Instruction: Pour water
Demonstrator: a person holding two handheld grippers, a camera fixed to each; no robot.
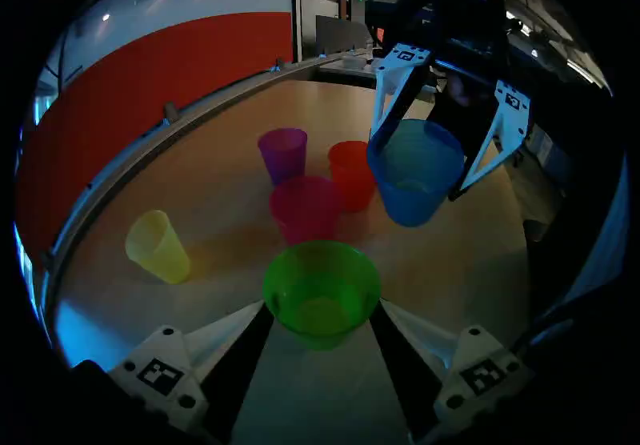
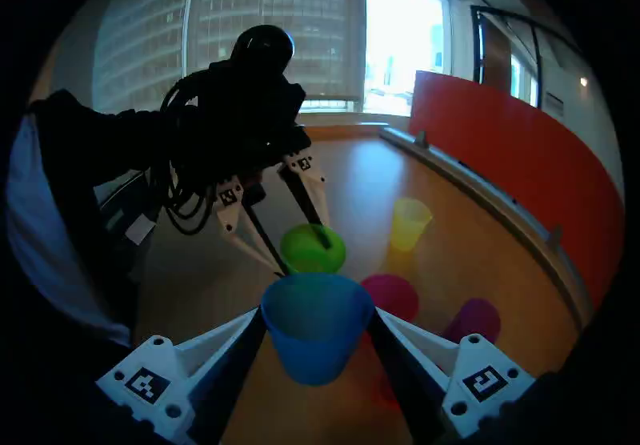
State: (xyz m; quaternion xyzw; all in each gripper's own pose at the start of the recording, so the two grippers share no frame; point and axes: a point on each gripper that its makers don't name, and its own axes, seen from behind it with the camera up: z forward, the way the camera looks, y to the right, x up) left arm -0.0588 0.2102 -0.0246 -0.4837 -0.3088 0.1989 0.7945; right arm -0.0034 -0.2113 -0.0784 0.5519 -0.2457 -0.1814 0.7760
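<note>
Our left jaws grip the green cup [image 1: 322,293], our right jaws the blue cup [image 2: 316,325]. If we tilt while the cups are apart, water may fall on the counter [image 1: 448,261].

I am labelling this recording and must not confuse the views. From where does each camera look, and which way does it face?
Left gripper view: sits on the left gripper, looks along its own jaws, shut on the green cup, across the table to the red wall; the right gripper faces it.
Right gripper view: sits on the right gripper, own jaws shut on the blue cup, facing the windows; the person's sleeve shows left.
Shared: both grippers, both held cups, the yellow cup, the table.
</note>
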